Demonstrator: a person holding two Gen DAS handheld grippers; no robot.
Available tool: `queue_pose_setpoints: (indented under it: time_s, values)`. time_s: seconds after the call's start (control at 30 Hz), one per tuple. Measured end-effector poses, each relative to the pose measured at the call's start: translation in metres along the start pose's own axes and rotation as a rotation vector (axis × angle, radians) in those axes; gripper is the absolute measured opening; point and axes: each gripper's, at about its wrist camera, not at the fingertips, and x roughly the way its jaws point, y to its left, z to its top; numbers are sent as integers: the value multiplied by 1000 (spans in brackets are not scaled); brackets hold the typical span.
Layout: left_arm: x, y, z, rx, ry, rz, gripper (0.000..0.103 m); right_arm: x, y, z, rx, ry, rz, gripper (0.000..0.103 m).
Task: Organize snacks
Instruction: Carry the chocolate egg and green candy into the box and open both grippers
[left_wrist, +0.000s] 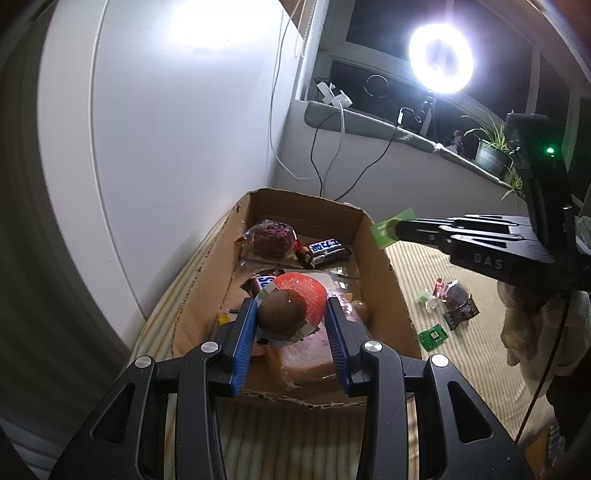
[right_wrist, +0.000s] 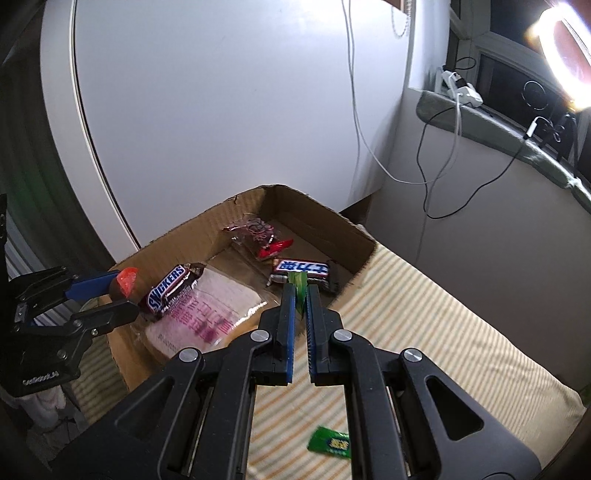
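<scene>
A cardboard box (left_wrist: 391, 280) sits on a striped cloth and holds a Snickers bar (left_wrist: 325, 251), a clear packet with a dark snack (left_wrist: 269, 236) and a flat pink-printed packet (right_wrist: 207, 310). My left gripper (left_wrist: 291, 314) is shut on a round snack with a brown ball and an orange-red lid (left_wrist: 291, 302), held over the box's near end. My right gripper (right_wrist: 298, 286) is shut on a small green packet (right_wrist: 300, 284), held just above the box's right wall (right_wrist: 354, 273); it also shows in the left wrist view (left_wrist: 391, 230). A second Snickers bar (right_wrist: 170, 288) lies on the pink packet.
Several small wrapped snacks (left_wrist: 448, 299) and a green packet (left_wrist: 433, 335) lie on the striped cloth right of the box. Another green packet (right_wrist: 330, 443) lies near my right gripper. A white wall with hanging cables (left_wrist: 314, 147), a window sill and a ring light (left_wrist: 441, 61) stand behind.
</scene>
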Motion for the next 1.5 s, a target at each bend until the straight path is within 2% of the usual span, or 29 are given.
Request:
queue_pose_setpoints:
  time_s: [0.3,0.8,0.83,0.87,0.9,0.93,0.97,1.0,1.07,1.13,1.5]
  values:
    - [1,3,2,-1,-4,5,36,20,13,8,-13,25,20,5]
    - [3,-5,4,20,1,15,38,25,14,8,-20,40,29,6]
    - [3,-5,4,21,0,19,41,25,13,9,-18,40,29,14]
    - [2,-5,4,19,-3,23,48,25,13,8,-15,38,33,32]
    - [1,-5,5,17,-9,26,52,24,12,9,-13,34,33,44]
    - [0,-6,5,18,-12,27,53,21,11,8,-9,16,23,66]
    - [0,-6,5,20,-13,29,56,18,11,8,-7,1,14,75]
    - [0,-6,5,22,-14,30,61,16,10,8,-5,-12,8,78]
    - [-1,-7,5,22,-17,34,62,11,7,8,8,-28,3,85]
    - [-1,-9,5,25,-19,36,62,8,4,8,15,-35,-2,87]
    - [-6,-25,6,57,-34,31,64,-9,-9,2,24,-53,-34,89]
